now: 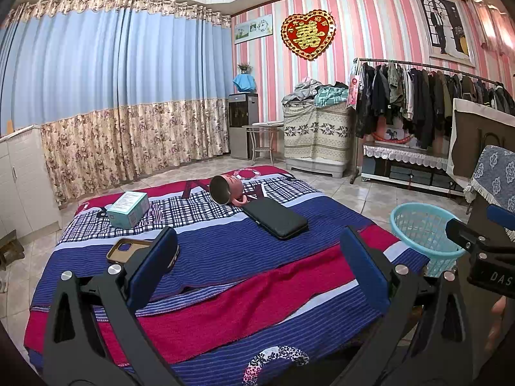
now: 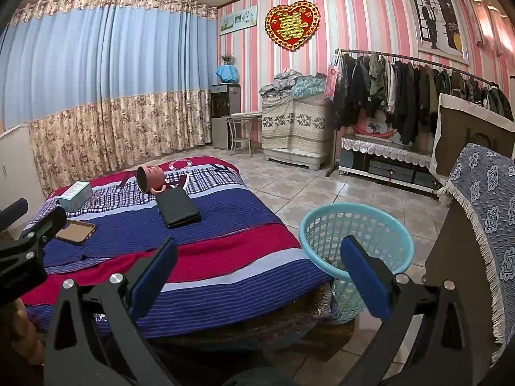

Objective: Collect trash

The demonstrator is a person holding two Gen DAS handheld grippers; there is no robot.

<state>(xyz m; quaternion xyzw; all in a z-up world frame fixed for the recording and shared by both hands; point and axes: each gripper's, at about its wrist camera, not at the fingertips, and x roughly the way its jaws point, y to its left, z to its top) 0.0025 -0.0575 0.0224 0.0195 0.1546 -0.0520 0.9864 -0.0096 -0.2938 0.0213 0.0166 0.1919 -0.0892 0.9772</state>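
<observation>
a: left to right, what's on the bed?
b: a box, a phone case nearer us, a cup on its side, then a black wallet touching it. the basket stands on the floor just off the bed's right edge.
a: the grippers?
b: left gripper has its jaws spread, nothing between them. right gripper the same, hovering between bed and basket.
a: how far along?
b: can't settle it. four things lie on the bed, none held. there's something dark low in the basket, too hidden to name. fits trash waiting to be picked, or trash already binned and the keepers left.
a: the room?
b: striped cover in blue, red and white, tiled floor, blue curtains left, pink striped wall, a clothes rack right.
</observation>
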